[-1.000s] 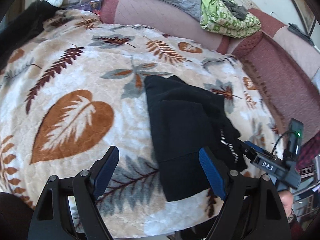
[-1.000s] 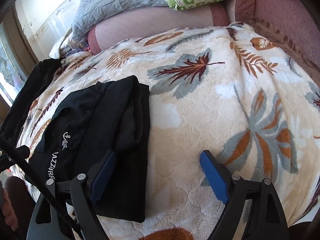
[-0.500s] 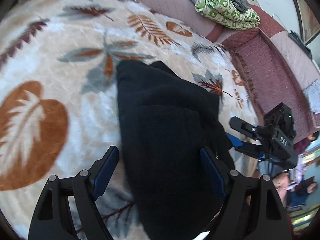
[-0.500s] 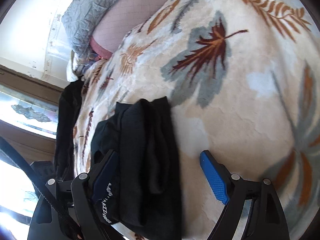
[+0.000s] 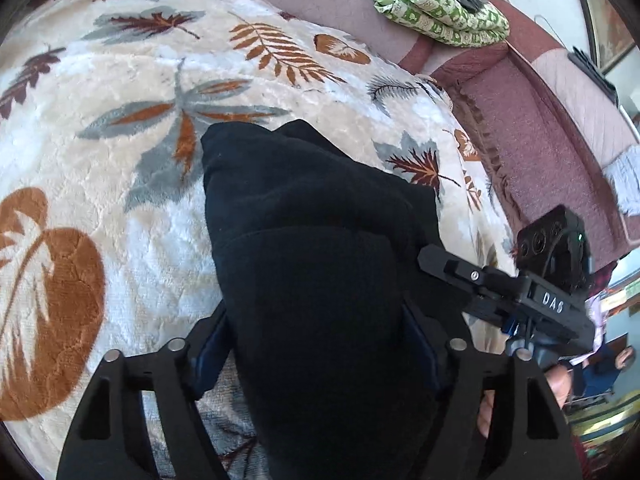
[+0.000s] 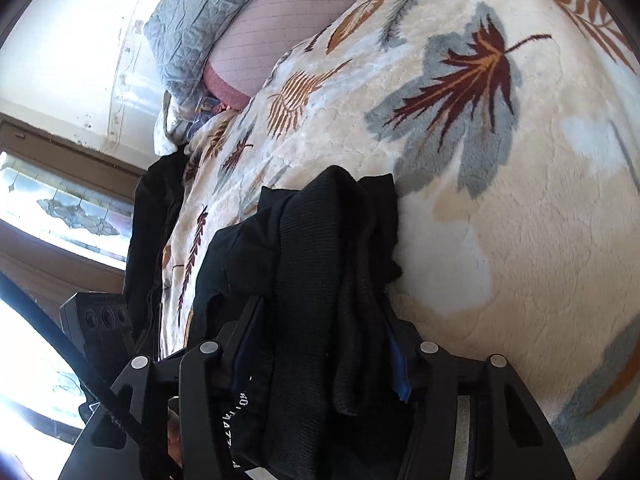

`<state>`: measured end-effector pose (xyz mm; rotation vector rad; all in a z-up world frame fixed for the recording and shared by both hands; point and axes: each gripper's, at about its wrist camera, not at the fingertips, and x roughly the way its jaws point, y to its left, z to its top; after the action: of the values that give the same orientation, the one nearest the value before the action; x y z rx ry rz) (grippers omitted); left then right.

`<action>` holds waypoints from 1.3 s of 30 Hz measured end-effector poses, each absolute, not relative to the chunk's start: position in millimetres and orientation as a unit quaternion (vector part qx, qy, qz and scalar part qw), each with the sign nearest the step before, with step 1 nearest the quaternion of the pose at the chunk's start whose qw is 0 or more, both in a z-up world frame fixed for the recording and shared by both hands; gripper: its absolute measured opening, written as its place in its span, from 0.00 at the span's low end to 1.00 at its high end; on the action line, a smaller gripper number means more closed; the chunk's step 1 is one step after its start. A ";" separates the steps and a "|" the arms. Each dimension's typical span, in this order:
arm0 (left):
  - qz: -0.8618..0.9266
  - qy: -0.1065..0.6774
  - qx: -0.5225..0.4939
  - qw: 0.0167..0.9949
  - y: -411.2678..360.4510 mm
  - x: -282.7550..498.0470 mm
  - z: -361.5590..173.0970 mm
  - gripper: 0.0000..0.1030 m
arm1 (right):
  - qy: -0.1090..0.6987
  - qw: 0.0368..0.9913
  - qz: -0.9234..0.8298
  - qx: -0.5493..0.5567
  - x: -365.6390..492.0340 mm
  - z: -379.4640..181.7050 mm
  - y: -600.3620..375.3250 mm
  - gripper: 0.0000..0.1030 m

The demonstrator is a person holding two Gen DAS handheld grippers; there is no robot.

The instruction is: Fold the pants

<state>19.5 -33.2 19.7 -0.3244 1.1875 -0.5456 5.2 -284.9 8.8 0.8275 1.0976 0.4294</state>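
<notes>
Left wrist view: my left gripper [image 5: 316,340] has its two blue pads [image 5: 210,342] squeezed on the near end of the folded black soft pants [image 5: 304,216]. The pants lie on the fluffy cream blanket with brown and grey leaves [image 5: 120,208], on the pink couch [image 5: 560,152]. My right gripper [image 6: 320,352] pinches the same bundle from its other side. A green patterned folded cloth [image 5: 440,4] sits on the couch back.

Black gripper frames [image 5: 320,364] with silver screws, blue-padded fingers [image 6: 398,372], white "DAS" lettering, black cable.
</notes>
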 end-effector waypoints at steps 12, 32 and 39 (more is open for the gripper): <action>-0.233 0.546 -0.119 0.796 -48.2 18.9 25.4 0.64 | 0.492 0.741 0.180 0.420 1.3 4.6 -291.6 0.52; -0.238 0.469 -0.141 0.839 -31.3 11.6 81.8 0.49 | 0.475 0.790 0.195 0.335 5.0 72.0 -252.4 0.39; -0.236 0.448 -0.152 0.849 -18.1 25.9 97.9 0.49 | 0.474 0.791 0.208 0.326 14.9 84.3 -236.1 0.36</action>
<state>25.9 -18.1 97.9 -0.3210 0.9446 -0.4979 14.9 -236.1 84.3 0.7013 1.0195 0.4473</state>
